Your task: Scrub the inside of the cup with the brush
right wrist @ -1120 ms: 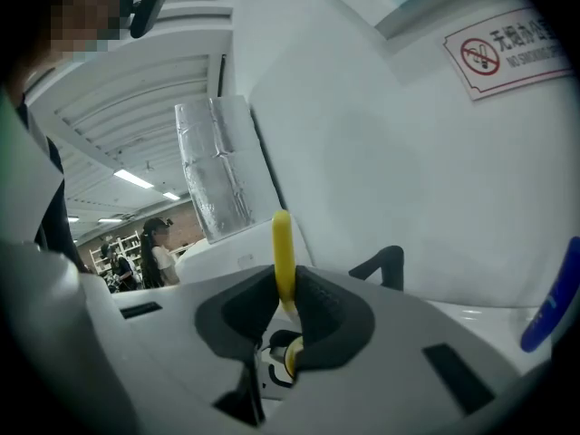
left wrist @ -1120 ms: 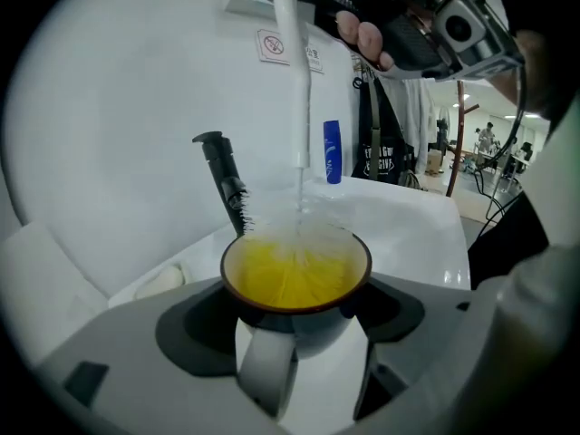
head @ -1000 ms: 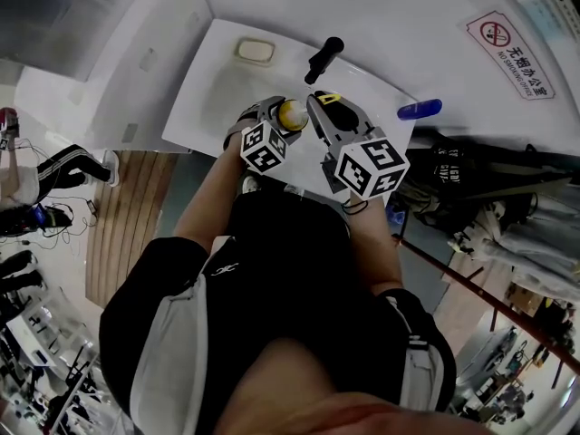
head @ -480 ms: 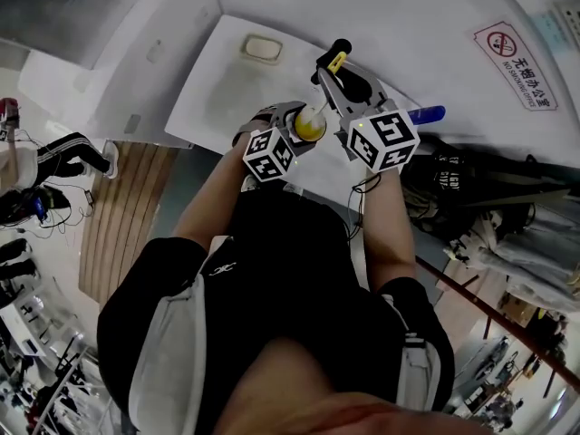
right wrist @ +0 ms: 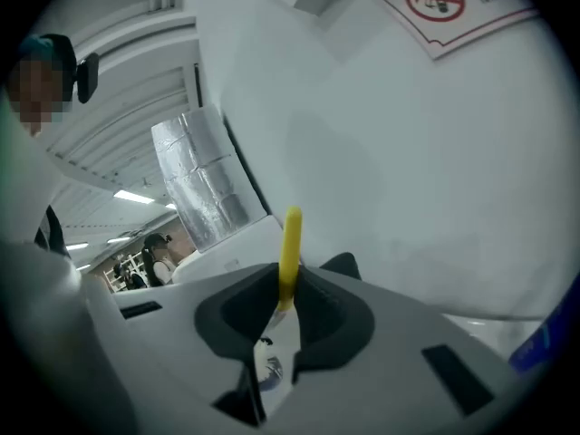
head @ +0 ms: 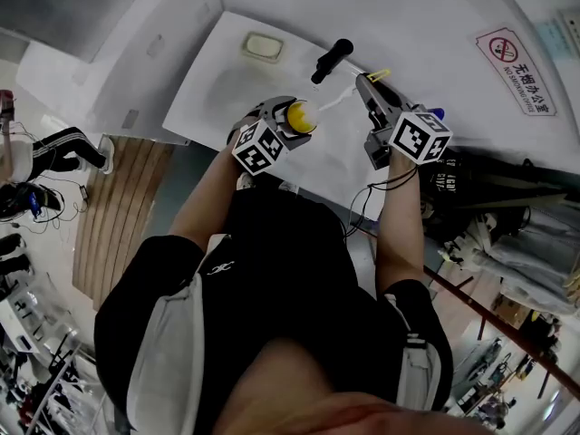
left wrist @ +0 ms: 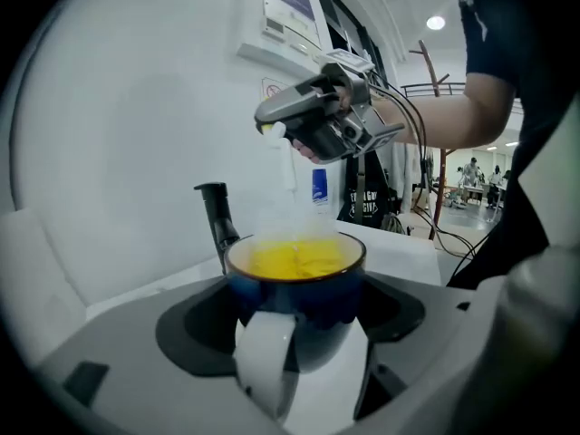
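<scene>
1. Two grippers, both loaded. The left gripper [head: 276,127] has its jaws closed round the cup [head: 300,116], which is dark blue outside and yellow inside. It is held upright above the white counter [head: 227,84], with its mouth facing up.
2. One relation decides the next stroke: the brush [head: 337,101] is outside the cup, up and to the right of the mouth. Its long axis slants from the right gripper down and leftward toward the cup. In the left gripper view its pale, blurred head [left wrist: 288,166] hangs just over the rim and does not look to be inside.
3. The right gripper [head: 372,89] has its jaws pinched together on the brush handle, whose yellow end [right wrist: 290,243] sticks out past them. As I judge it, this hand must travel, sliding the head down along that slant into the steadied cup.
4. On the wall at far right, a sign [head: 510,54] shows a red no-smoking symbol. "NO SMOKING" is just legible; the Chinese characters beside it are too small to read with certainty.
</scene>
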A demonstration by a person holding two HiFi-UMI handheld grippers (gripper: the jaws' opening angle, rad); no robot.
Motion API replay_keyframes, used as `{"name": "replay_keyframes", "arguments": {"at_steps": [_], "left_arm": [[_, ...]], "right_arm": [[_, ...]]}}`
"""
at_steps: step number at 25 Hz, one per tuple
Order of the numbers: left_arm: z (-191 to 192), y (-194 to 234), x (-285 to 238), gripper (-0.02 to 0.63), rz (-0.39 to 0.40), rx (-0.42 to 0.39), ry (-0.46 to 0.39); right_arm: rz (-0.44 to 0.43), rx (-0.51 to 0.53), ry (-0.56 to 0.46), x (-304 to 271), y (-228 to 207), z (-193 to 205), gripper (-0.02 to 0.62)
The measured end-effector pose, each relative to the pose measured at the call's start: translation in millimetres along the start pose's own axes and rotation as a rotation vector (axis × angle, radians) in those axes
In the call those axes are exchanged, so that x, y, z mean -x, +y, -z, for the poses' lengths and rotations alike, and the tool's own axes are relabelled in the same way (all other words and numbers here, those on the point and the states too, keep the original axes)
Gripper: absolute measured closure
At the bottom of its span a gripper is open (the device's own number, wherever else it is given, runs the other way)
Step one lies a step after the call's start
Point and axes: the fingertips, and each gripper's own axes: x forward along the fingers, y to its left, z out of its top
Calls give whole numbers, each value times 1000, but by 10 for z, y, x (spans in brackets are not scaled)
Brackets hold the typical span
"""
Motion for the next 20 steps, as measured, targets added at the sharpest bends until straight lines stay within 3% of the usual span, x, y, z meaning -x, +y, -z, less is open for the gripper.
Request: {"name": "replay_keyframes", "arguments": {"at_steps": [6,11,15,20], "left_arm": [[32,165,-9,221,-15,112,-8],[163,263,-63,221,-36,147,72],[233,229,-107,221,-25,99,134],[343,108,-159,221,-9,-46,236]], "right_arm": [[-48,-31,81,281,-18,206,539],[-170,56,189,434,300,499,540],[-256,117,212,446,586,590,537],[-320,187,179,216,926,536,532]]}}
